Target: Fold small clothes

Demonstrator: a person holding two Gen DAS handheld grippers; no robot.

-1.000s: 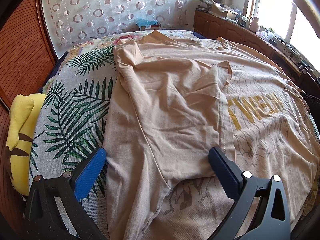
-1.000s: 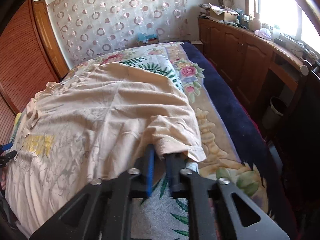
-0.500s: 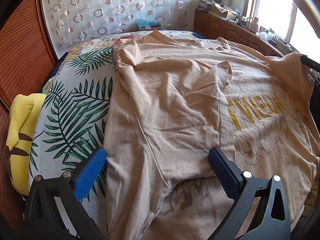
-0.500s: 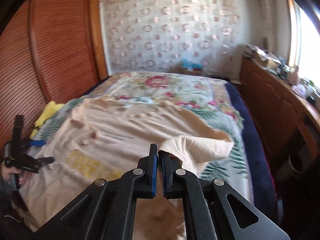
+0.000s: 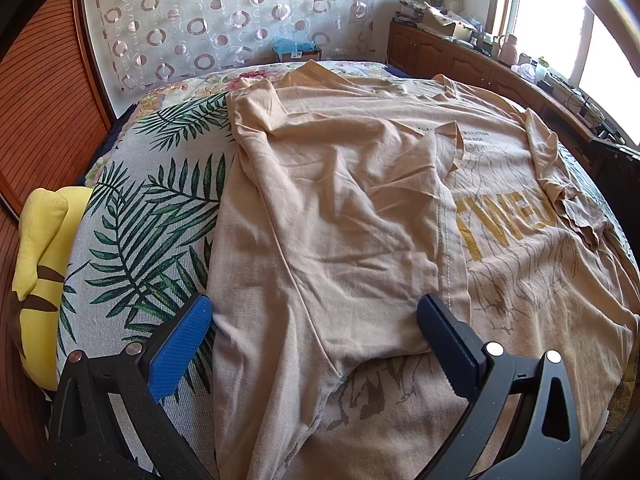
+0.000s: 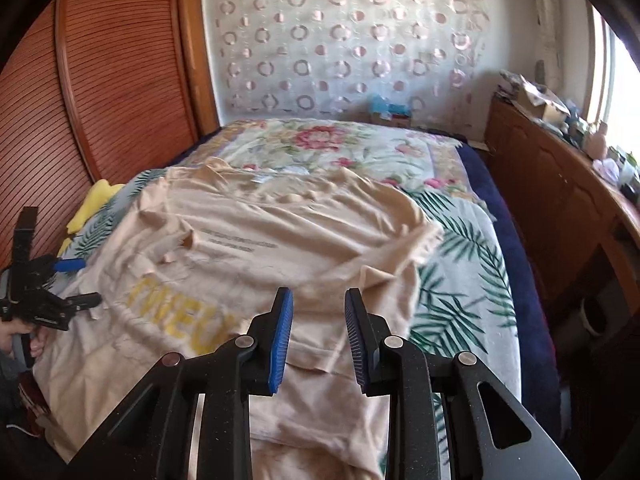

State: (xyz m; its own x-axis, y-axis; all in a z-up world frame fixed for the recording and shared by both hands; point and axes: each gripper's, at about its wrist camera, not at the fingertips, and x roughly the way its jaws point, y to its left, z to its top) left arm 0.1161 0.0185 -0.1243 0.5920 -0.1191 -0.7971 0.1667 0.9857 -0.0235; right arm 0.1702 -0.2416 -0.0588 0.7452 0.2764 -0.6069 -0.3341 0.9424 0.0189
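R gripper (image 6: 318, 332) jaws just opened, part open, empty; folded-in sleeve (image 6: 394, 276) of tan T-shirt (image 6: 248, 232) lay just beyond, slightly right. L gripper (image 5: 314, 328) wide open, empty.

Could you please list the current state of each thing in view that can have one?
T-shirt: spread on the bed, both sides folded inward, not yet fully folded.
Left sleeve side: folded over the middle.
Right sleeve: dropped onto the shirt, rumpled.
Left gripper: open, empty, over the shirt.
Right gripper: fingers just opened, nothing between them.
Yellow plush toy: lying at the bed's edge.
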